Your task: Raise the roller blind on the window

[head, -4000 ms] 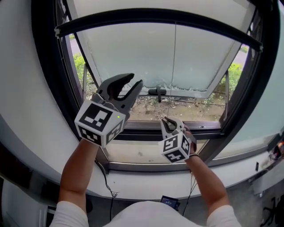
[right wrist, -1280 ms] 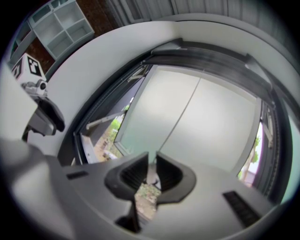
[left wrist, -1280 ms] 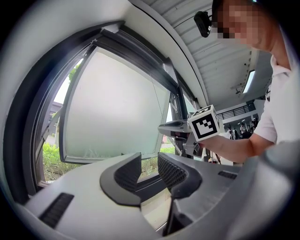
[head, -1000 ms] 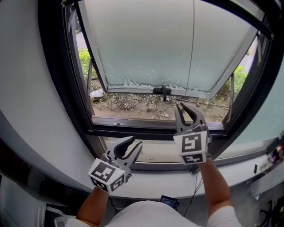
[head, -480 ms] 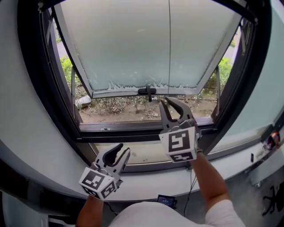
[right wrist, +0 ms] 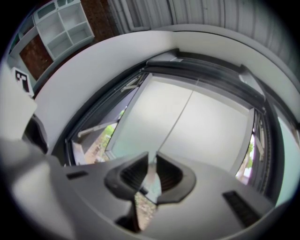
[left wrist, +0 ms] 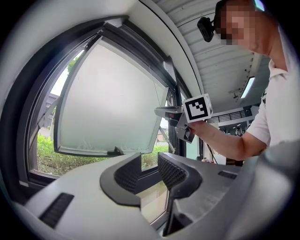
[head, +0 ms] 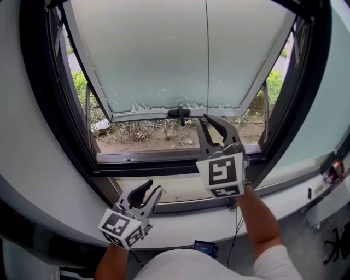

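Observation:
A thin blind cord (head: 206, 54) hangs straight down in front of the frosted, outward-tilted window sash (head: 153, 60). My right gripper (head: 210, 118) is raised to the cord's lower part. The cord (right wrist: 180, 119) runs down into the narrow gap between the jaws of my right gripper (right wrist: 152, 161), and the gap looks wider than the cord. My left gripper (head: 154, 187) is low by the sill, open and holding nothing. A dark bar (head: 304, 12) crosses the window's top; I cannot tell whether it is the blind's rail.
The sash handle (head: 179, 114) sits just left of the cord. The dark window frame (head: 71, 120) surrounds the opening above a white sill (head: 180, 227). A small device (head: 206, 249) and cables lie below, and the right gripper's marker cube (left wrist: 197, 108) shows in the left gripper view.
Four seconds ago the left gripper was up at the window and the right one lower; the left has since dropped to the sill. Over the last second the right gripper rose slightly along the cord.

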Demonstrator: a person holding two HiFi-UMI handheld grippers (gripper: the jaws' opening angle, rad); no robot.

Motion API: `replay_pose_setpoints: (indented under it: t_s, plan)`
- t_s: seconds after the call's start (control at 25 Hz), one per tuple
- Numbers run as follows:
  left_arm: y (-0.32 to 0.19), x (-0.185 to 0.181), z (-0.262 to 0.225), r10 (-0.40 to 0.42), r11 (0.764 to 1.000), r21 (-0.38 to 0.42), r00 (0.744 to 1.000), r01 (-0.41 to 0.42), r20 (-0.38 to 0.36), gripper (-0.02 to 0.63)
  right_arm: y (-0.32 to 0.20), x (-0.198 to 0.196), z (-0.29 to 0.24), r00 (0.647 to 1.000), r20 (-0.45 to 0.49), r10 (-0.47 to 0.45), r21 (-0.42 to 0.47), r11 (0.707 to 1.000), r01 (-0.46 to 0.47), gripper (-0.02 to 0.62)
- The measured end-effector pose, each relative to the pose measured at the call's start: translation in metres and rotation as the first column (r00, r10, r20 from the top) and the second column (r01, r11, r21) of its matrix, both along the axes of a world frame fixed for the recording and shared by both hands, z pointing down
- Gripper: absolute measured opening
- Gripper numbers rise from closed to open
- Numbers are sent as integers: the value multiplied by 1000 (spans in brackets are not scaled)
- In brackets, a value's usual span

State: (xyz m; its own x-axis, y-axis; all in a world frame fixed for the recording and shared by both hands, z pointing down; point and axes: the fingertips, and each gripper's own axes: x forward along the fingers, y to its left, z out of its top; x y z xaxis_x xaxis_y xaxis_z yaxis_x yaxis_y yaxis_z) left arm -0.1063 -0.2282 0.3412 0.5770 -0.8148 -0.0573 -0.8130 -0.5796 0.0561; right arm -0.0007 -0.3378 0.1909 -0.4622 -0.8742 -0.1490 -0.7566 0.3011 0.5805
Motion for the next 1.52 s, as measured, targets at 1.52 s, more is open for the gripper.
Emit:
replay_pose_setpoints:
  t_s: [1.52]
  plan:
    - [-6,11,0,32,999,-5,999,-32,-7,124,3,9,-53,1000,0,24,120,993,-24,61]
